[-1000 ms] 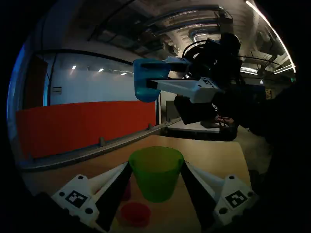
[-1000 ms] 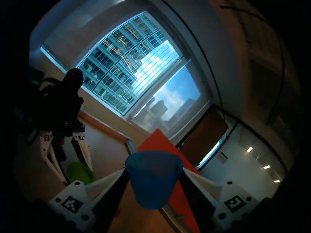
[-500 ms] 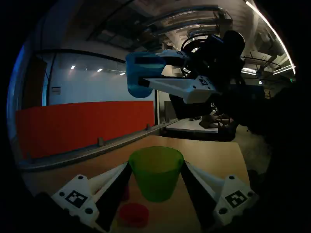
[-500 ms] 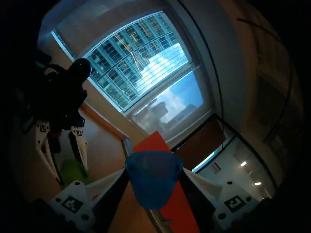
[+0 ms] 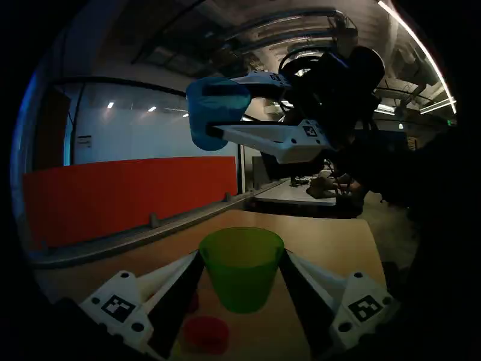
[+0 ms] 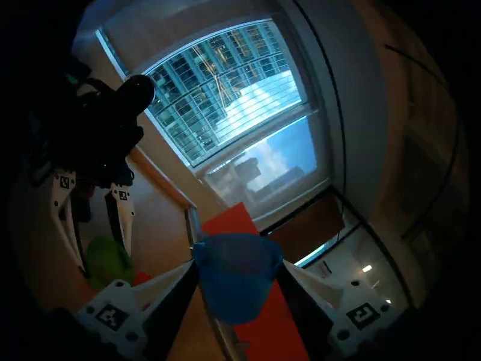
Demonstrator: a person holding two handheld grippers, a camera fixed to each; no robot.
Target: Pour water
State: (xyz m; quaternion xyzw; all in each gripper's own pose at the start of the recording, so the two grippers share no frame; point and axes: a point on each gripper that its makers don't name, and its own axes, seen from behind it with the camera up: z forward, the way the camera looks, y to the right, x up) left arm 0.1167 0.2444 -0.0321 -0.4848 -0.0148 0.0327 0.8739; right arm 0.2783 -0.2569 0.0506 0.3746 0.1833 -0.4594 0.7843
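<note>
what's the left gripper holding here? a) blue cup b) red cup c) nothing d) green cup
d: the green cup sits pinched between the fingers of the left gripper, while the blue cup is in the right gripper.

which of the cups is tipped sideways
The blue cup, held sideways in the right gripper; the green cup in the left gripper stands upright.

Open air between blue cup (image 5: 214, 119) above and green cup (image 5: 242, 277) below (red cup (image 5: 205, 334) low on table (image 5: 330, 240))
</note>
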